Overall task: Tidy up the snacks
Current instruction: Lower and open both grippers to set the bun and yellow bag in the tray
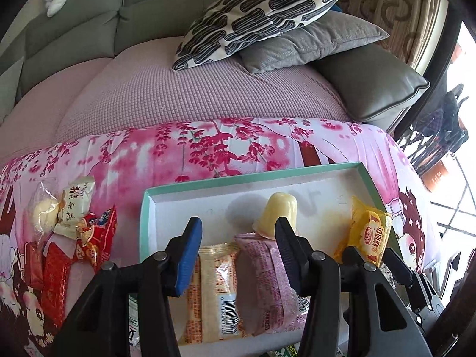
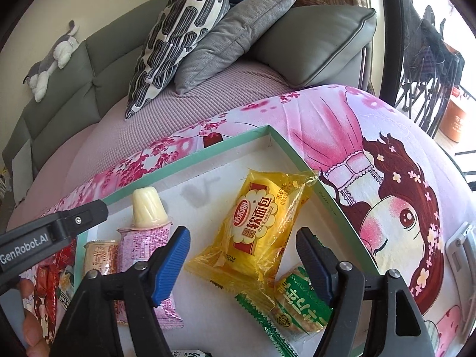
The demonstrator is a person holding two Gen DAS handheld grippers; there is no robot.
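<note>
**Snacks gathered in the green-rimmed box**

The shallow white cardboard box with a mint-green rim (image 2: 190,156) sits on the pink cartoon-print cloth (image 2: 386,154). The right gripper (image 2: 242,257) hovers with jaws spread, nothing between its pads; the yellow plastic bread packet (image 2: 258,226) lies in the box at its twelve o'clock. The left gripper (image 1: 238,255) stands parted above the cream wafer packet (image 1: 212,291) and pink wrapper (image 1: 267,273), pinching neither. The pale yellow jelly cup (image 1: 278,214) stands at one o'clock of it. Red wrapped sweets (image 1: 89,238) lie outside at nine o'clock.
</note>
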